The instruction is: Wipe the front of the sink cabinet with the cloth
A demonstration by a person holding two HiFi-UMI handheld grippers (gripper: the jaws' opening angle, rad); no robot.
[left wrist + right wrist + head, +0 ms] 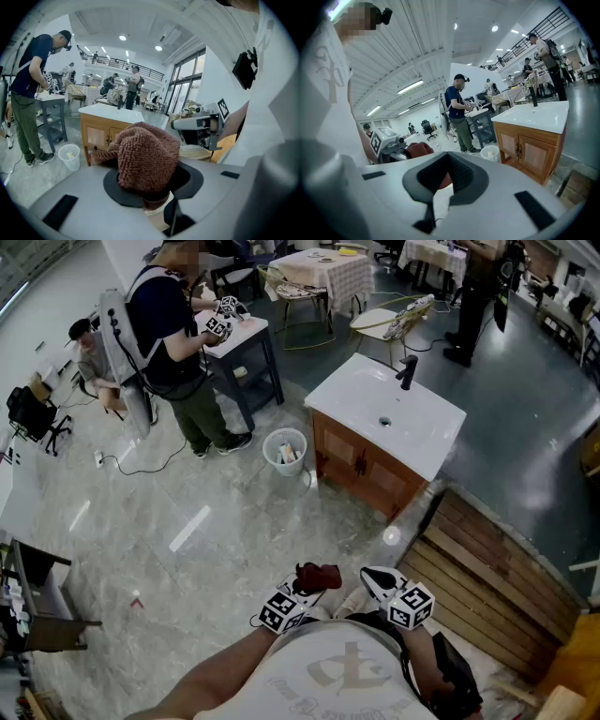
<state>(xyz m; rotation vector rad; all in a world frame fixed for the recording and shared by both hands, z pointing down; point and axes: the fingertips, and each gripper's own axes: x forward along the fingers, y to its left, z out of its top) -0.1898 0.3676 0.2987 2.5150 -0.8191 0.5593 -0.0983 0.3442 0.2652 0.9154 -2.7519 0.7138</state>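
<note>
The wooden sink cabinet (361, 467) with a white top stands a few steps ahead of me, its two front doors (532, 152) facing me. My left gripper (314, 583) is held close to my body, shut on a dark red-brown terry cloth (319, 575). In the left gripper view the cloth (147, 157) bulges up out of the jaws and hides part of the cabinet (100, 136). My right gripper (377, 579) sits just to the right of it, jaws together with nothing between them. Neither gripper touches the cabinet.
A white waste bin (285, 450) stands by the cabinet's left corner. A black faucet (407, 371) rises from the sink top. Wooden planks (487, 587) lie on the floor to my right. A person (173, 334) works at a small table (246, 345) beyond the bin.
</note>
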